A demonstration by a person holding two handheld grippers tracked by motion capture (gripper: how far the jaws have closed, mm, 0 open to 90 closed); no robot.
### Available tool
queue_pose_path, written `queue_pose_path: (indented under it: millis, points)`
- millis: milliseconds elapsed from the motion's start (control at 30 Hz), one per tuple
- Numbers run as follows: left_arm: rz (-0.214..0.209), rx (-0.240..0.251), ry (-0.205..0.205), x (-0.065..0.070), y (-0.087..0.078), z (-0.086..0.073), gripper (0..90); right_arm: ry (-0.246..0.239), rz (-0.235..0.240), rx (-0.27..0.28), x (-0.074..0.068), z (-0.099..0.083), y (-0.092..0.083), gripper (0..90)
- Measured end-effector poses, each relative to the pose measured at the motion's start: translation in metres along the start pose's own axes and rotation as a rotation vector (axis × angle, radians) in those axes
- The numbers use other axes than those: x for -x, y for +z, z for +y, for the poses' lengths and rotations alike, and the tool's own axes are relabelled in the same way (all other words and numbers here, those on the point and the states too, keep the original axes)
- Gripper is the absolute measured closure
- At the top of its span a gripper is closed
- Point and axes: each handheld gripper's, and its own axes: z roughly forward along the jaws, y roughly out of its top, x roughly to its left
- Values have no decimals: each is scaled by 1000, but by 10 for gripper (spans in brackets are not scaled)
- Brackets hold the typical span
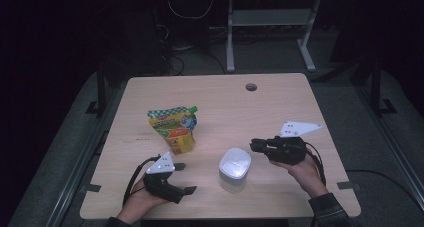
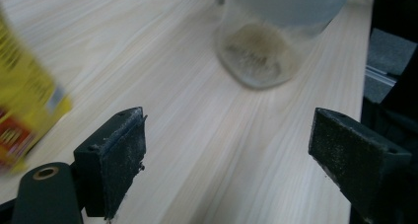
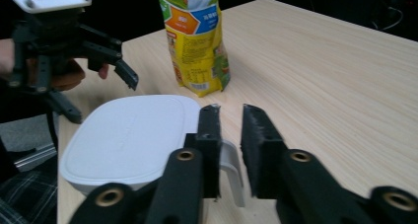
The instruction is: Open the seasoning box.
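Dark room all around, and a pale wooden table [image 1: 280, 102] lit in the middle of it. On it, near me, sits a clear jar with a white lid [image 1: 234, 168], and left and farther off stands a yellow-green snack pouch [image 1: 174, 128]. My right gripper [image 3: 230, 150] is right at the lid's small side tab [image 3: 231, 160], jaws only a narrow gap apart, the tab between them but, as far as I can tell, not pinched. My left gripper [image 2: 226, 155] hangs wide open over bare wood with nothing in it, the jar's base just ahead. I'd say we're opening the jar: next, left jaws steady the body, right lifts that tab.
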Motion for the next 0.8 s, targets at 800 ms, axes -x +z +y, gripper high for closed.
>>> queue_pose_path:
  millis: [800]
  points:
    - [-96,47,71,28,40,45,137,50,-106,-45,12,-14,6,403]
